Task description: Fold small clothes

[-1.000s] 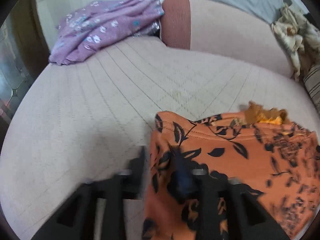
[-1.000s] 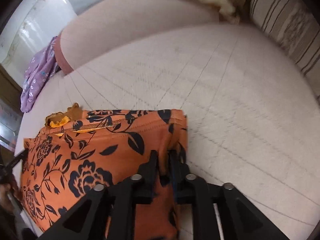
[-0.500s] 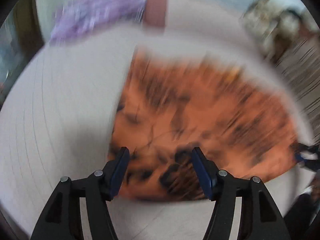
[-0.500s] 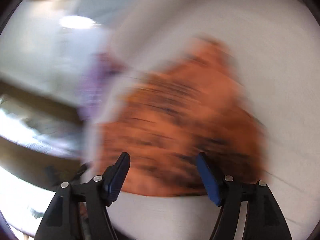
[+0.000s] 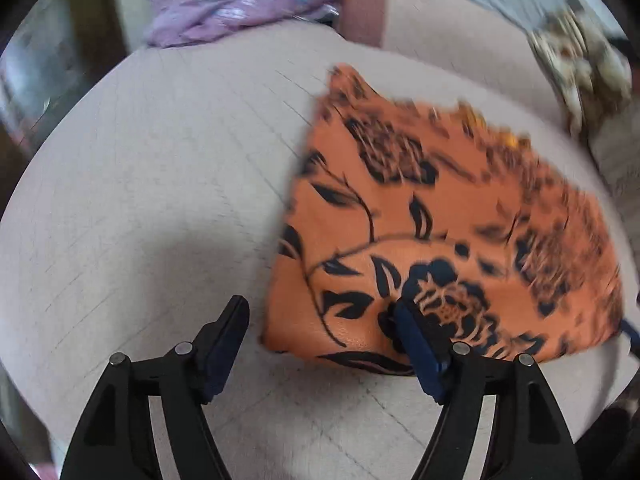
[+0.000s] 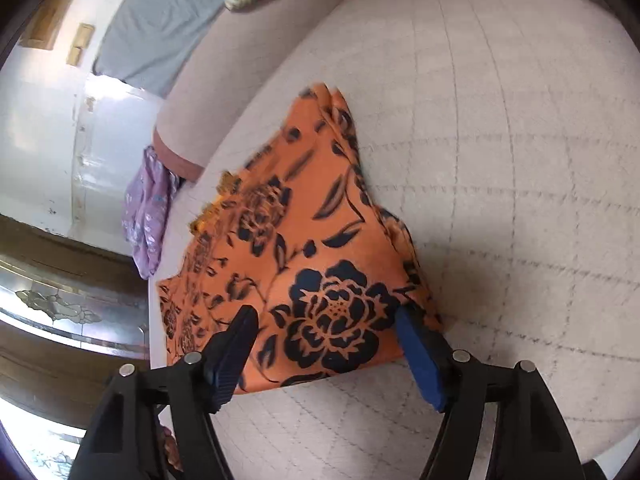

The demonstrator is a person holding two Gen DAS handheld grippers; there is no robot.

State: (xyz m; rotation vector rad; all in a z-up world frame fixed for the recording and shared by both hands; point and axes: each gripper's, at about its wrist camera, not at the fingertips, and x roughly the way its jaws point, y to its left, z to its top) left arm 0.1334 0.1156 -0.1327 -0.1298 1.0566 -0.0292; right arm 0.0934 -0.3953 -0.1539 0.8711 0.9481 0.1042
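An orange garment with a black flower print lies folded flat on the beige quilted cushion. My left gripper is open and empty, held just above the garment's near left corner. The same garment shows in the right wrist view. My right gripper is open and empty, held over the garment's near edge. Neither gripper touches the cloth.
A purple flowered garment lies at the back left of the cushion, also seen in the right wrist view. A sofa backrest with a rust band runs behind. A cream patterned cloth sits at the far right.
Both grippers were shut on the garment's corners a second ago. They have let go, opened wide and pulled back and up. The garment now lies folded on the cushion.
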